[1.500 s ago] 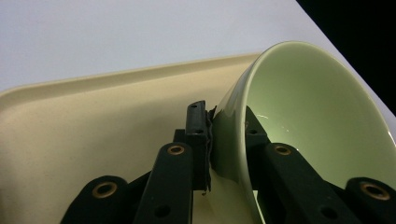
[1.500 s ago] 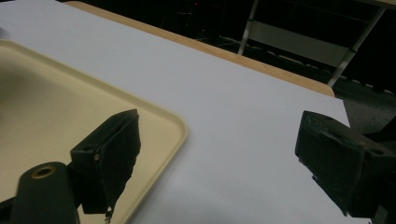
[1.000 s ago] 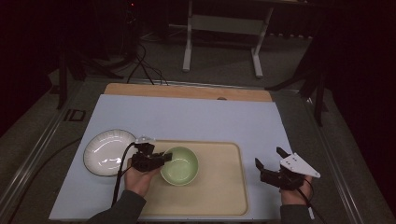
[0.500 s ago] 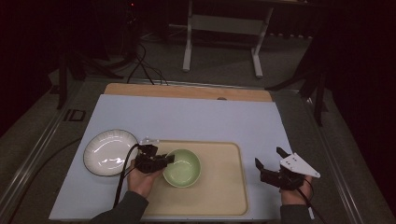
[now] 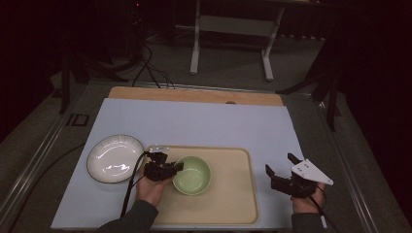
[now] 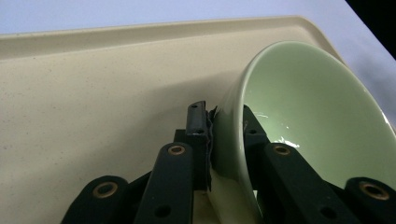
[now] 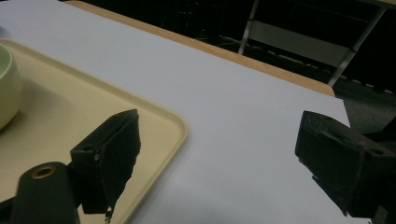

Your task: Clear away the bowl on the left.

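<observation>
Two grippers are at work over one landmark, the cream-coloured rectangular plastic tray (image 5: pixel 228 204) that lies on the pale blue mat (image 5: pixel 204 121) of the table; everything here I place against this tray. The round pale green ceramic bowl (image 5: pixel 192 175) sits inside the tray, in its left half and near the tray's far rim; the bowl leans a little, its mouth turned up and away from the left hand. The left gripper (image 5: pixel 171 167) comes in over the tray's left edge; its jaws are pressed together on the wall of the green bowl (image 6: pixel 299 116), one jaw outside the wall and one inside, and the rim stands between them; the tray floor (image 6: pixel 93 93) shows bare beyond the outer jaw. The right gripper (image 5: pixel 279 171) hangs outside the tray, just past its right edge and above the mat; its jaws are spread wide with nothing between them; in the right gripper view the tray's rounded corner (image 7: pixel 180 128) lies beside one jaw, and the bowl (image 7: pixel 8 88) is at the far side of the tray. A round white ceramic plate with a dark rim (image 5: pixel 115 158) rests on the mat just left of the tray, close to its left far corner, not touching it as far as I can see.
</observation>
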`<state>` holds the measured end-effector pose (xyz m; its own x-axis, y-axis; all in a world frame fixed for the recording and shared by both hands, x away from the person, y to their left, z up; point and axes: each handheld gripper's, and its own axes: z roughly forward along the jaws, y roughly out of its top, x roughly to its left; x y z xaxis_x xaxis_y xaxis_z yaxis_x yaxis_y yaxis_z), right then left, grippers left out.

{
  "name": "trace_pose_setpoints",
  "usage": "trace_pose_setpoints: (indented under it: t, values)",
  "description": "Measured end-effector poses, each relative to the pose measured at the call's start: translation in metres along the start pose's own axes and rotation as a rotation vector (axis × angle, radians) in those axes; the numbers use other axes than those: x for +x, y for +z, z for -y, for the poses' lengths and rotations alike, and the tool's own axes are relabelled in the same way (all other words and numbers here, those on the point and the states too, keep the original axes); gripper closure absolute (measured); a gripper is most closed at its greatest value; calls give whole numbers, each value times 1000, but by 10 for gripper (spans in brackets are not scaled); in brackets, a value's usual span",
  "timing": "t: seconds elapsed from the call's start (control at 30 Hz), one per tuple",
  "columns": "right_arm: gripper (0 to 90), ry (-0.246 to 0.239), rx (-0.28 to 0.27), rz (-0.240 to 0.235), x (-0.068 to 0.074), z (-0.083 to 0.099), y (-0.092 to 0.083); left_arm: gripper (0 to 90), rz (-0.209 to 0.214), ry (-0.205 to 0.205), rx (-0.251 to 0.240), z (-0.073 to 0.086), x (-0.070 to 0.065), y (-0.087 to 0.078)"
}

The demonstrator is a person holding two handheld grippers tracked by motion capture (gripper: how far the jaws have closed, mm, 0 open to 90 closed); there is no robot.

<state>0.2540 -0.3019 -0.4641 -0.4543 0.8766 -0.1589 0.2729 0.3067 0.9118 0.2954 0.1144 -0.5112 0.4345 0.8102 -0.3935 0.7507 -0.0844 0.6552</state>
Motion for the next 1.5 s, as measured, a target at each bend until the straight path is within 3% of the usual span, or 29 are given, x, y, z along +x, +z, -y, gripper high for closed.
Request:
trace_pose_setpoints:
  t: [0.2,0.4,0.63,1.03,1.5]
  values:
    - [136,-1,2,-1,1,0,0,815,-39,19,20,1,1,4]
    - [136,1,1,-1,0,0,0,792,-32,23,31,0,2,4]
    - [136,-2,-1,1,0,0,0,676,-56,32,31,1,0,4]
    - [136,-2,-1,1,0,0,-1,434,-140,82,8,-4,-8,-5]
    - [136,-3,-2,-1,0,0,-1,329,-207,143,-59,-11,-13,-26]
